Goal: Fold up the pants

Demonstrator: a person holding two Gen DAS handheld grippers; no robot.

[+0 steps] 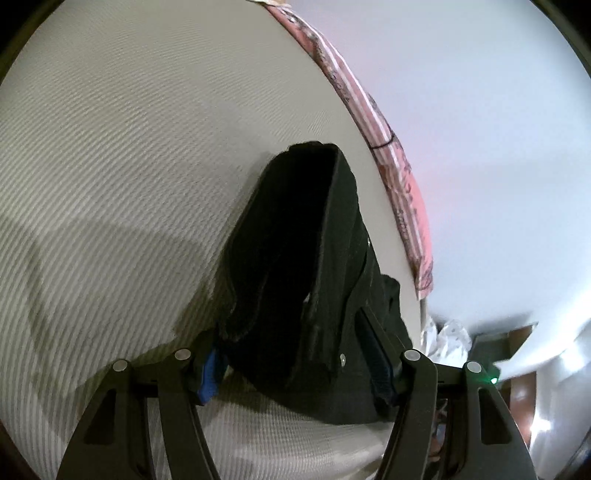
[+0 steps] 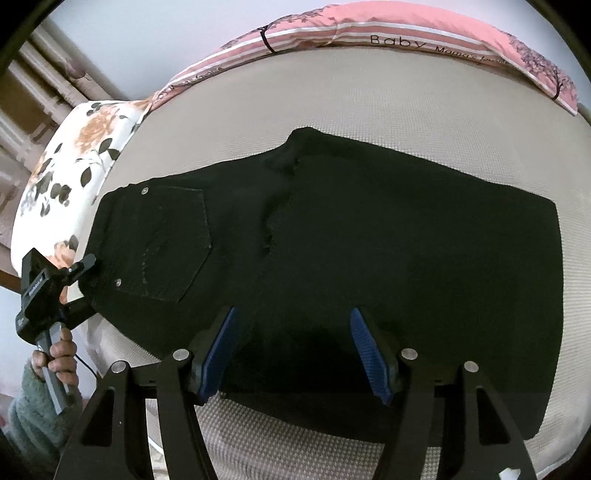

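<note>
The black pants (image 2: 332,236) are lying partly folded on the bed (image 2: 369,96). Both tongs are gaping wide at the pants' edge, holding nothing yet; more folding is waiting.

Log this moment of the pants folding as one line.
black denim pants: flat on grey mattress | left gripper: open around waistband | right gripper: open above near edge | stage: fold pending

A bed with a pale ribbed mattress cover (image 2: 369,110) fills the view ahead of the claw, a pink printed quilt (image 2: 406,29) along its far edge, a floral pillow (image 2: 74,155) far left, against a plain white wall (image 1: 480,129).
</note>
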